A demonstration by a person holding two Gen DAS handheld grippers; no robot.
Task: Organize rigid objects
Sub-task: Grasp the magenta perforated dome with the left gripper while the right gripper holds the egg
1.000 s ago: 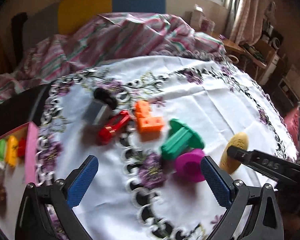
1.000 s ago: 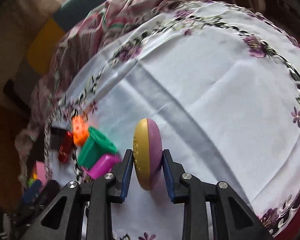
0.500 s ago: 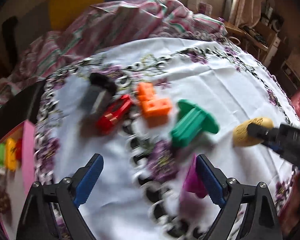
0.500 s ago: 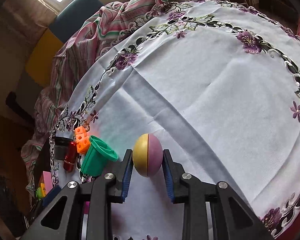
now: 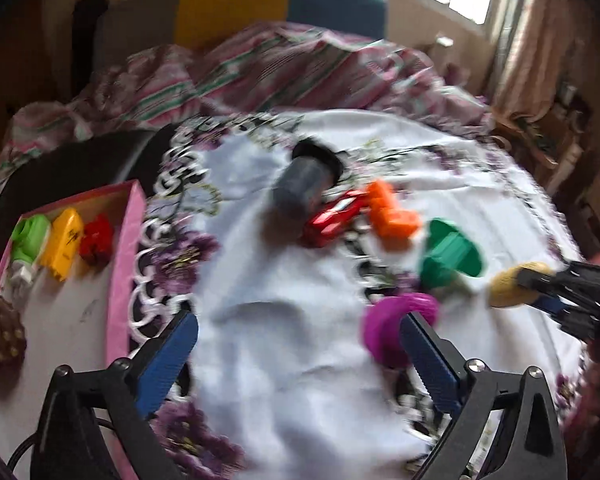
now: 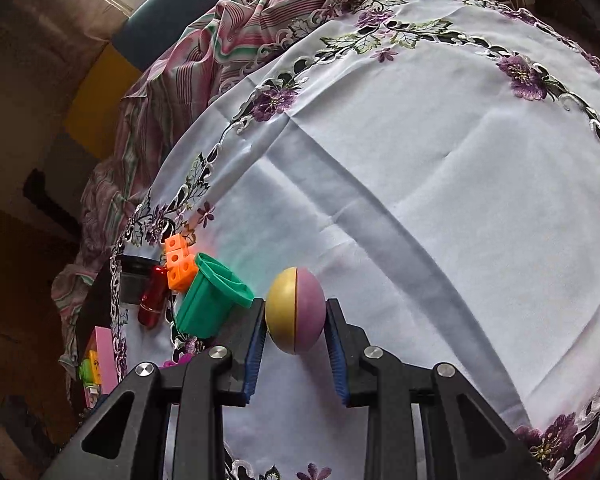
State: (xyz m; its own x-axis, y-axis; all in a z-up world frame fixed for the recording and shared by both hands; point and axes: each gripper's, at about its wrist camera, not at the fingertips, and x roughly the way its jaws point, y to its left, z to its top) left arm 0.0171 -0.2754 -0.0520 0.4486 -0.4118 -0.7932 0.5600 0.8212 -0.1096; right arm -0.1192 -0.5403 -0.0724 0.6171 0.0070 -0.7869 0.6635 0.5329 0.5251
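The right gripper (image 6: pixel 296 322) clamps a yellow-and-purple ball (image 6: pixel 295 310) between its blue pads, above the white cloth (image 6: pixel 440 168). The left gripper (image 5: pixel 296 354) is spread wide with nothing between its pads, the magenta cup (image 5: pixel 384 328) just beside its right finger. Beyond lie a green cup (image 5: pixel 450 254), orange block (image 5: pixel 392 216), red piece (image 5: pixel 332 218) and grey cup (image 5: pixel 306 186); a pink box (image 5: pixel 126 240) sits left.

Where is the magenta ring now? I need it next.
Left wrist view: the magenta ring lies on the tablecloth against the left gripper's right finger, just below the green cup.
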